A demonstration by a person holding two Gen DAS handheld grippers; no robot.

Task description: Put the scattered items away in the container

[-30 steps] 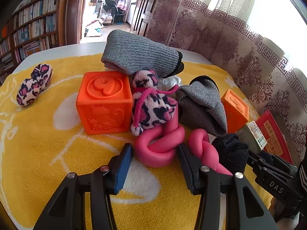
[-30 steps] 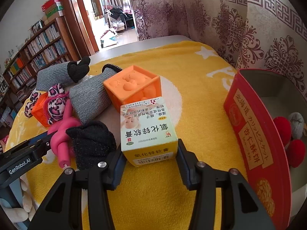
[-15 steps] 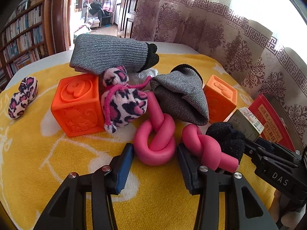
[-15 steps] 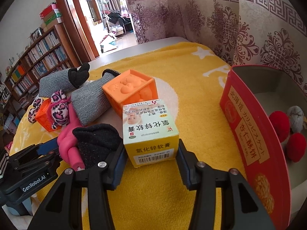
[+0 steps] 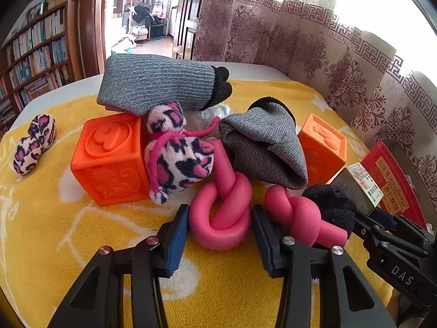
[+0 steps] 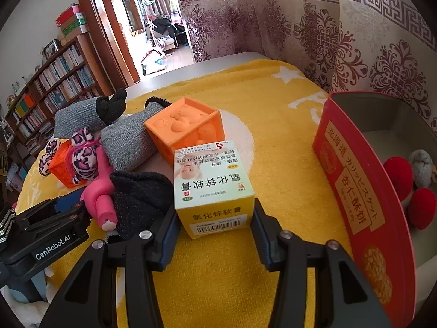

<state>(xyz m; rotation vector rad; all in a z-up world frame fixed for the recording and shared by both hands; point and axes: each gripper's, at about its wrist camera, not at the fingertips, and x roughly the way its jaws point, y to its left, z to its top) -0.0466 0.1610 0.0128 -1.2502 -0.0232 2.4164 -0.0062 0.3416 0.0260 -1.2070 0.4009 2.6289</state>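
The left gripper (image 5: 220,228) is set around the near loop of a knotted pink foam rope (image 5: 224,213), and its jaws are closing; the blue pads are seen just beside the loop on either side, though contact cannot be confirmed. The right gripper (image 6: 214,228) is closed on a yellow and white medicine box (image 6: 211,188), whose sides are pressed by both pads.

All places are given from the pink foam rope, as seen in the left wrist view. Just to its right a black sock (image 5: 331,207) is bunched against the rope's second knot. To its left and slightly beyond, a leopard-print plush (image 5: 179,160) is leaned against a large orange cube (image 5: 109,161). Directly beyond the rope a folded grey sock (image 5: 266,150) is laid, and further beyond that a longer grey sock with a black toe (image 5: 155,88) is stretched across. Beyond and to the right a smaller orange cube (image 5: 322,147) is found. Far to the right the red tin (image 5: 393,188), the container, is stood open; in the right wrist view red and grey balls (image 6: 397,172) are seen inside it. Far to the left a second leopard-print plush (image 5: 34,143) is lain alone. Everything is rested on a yellow towel (image 5: 82,232) spread over the table (image 5: 251,67).
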